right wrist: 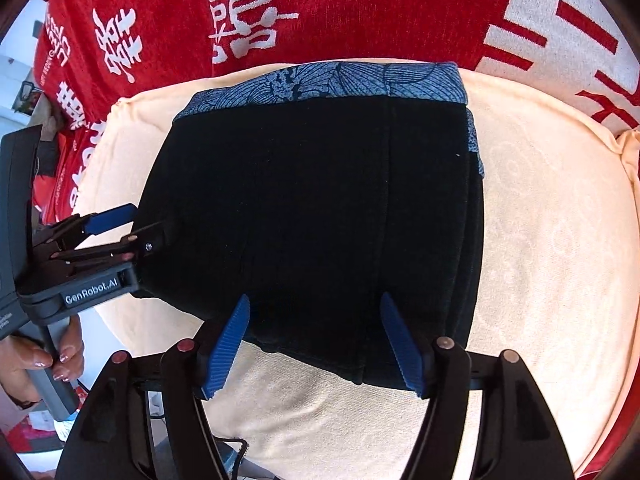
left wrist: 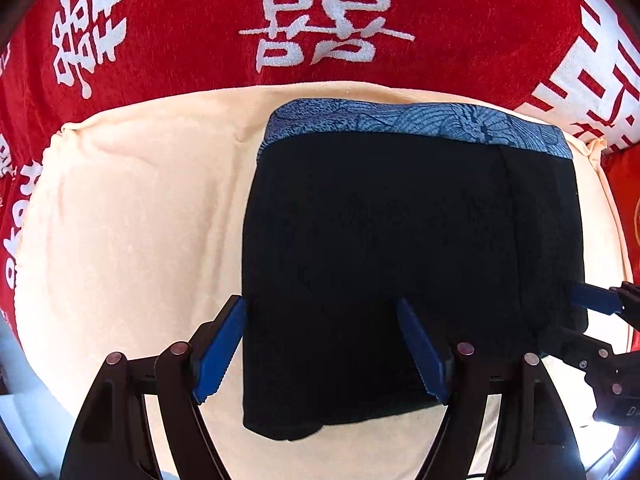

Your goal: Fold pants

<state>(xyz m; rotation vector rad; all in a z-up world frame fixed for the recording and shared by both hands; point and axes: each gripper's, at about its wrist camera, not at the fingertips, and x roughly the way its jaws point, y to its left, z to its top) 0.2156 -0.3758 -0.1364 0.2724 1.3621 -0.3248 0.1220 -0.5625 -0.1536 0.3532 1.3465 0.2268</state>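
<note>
Left gripper (left wrist: 324,344): spread wide, pointing steeply down over the near left part of the pants. One blue pad (left wrist: 222,350) hangs over the cream cloth just off the pants' left edge; the other is above the dark fabric. Nothing is pinched between them.
Right gripper (right wrist: 316,344): also spread, both blue pads over the near edge of the pants, no fabric between them that shows as gripped.
Seen from the other side: in the right wrist view the left gripper (right wrist: 120,224) comes in from the left with its pads at the pants' left edge; in the left wrist view the right gripper (left wrist: 592,304) shows at the pants' right edge.
Pants (left wrist: 400,240): black, folded into a compact block, lying flat on the cream cloth, right of its middle in the left wrist view. A blue patterned band (left wrist: 420,120) runs along the far edge. Layered edges show along the right side in the right wrist view.
Cloth (left wrist: 132,220): cream, soft-looking, with light creases, spread under the pants and reaching past them on all sides.
Cover (left wrist: 200,20): red, with large white characters, lying beyond and beside the cream cloth.
Hand (right wrist: 36,360): a person's fingers grip the handle of the left gripper at the lower left of the right wrist view.
Room: only small bright slivers at the edges; too little to make out.
Containers: cannot tell of any.
</note>
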